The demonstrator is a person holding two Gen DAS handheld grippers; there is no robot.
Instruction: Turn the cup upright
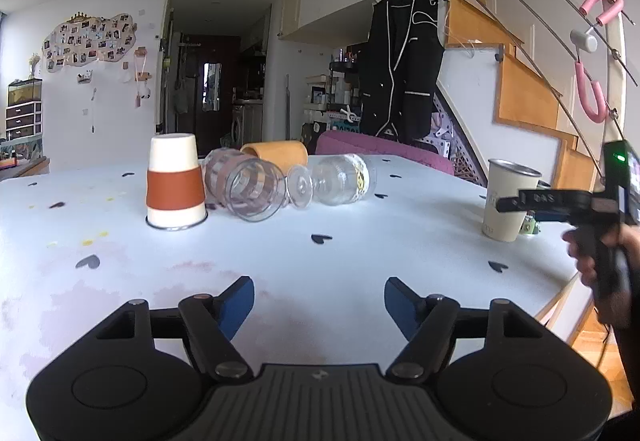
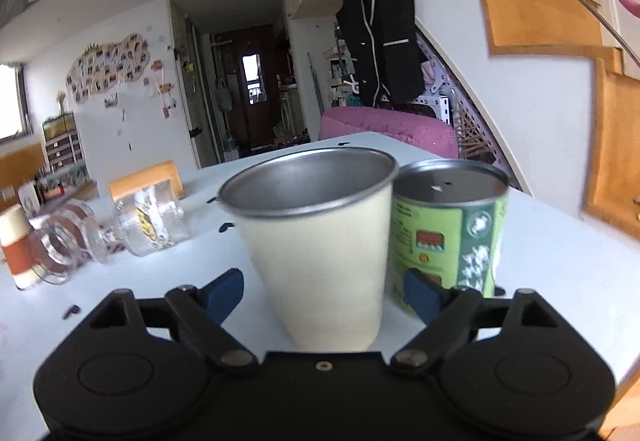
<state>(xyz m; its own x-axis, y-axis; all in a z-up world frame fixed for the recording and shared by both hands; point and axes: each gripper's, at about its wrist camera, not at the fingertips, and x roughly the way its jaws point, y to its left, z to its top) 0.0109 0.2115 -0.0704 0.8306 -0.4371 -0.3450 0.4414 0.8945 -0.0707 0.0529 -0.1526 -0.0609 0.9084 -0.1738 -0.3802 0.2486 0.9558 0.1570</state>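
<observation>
A cream metal cup (image 2: 320, 249) stands upright on the white table (image 2: 560, 261), mouth up, between the blue pads of my right gripper (image 2: 320, 293), which is open around it; the pads stand clear of its sides. The same cup (image 1: 506, 201) shows at the right in the left wrist view, with the right gripper (image 1: 532, 199) beside it. My left gripper (image 1: 319, 305) is open and empty, low over the table's near part. A cream cup with an orange band (image 1: 174, 181) stands upside down at the left.
A ribbed glass (image 1: 250, 187), a clear glass jar (image 1: 340, 179) and an orange cup (image 1: 278, 155) lie on their sides mid-table. A green can (image 2: 448, 229) stands touching the cream cup's right side. The table edge runs at the right (image 1: 560, 297).
</observation>
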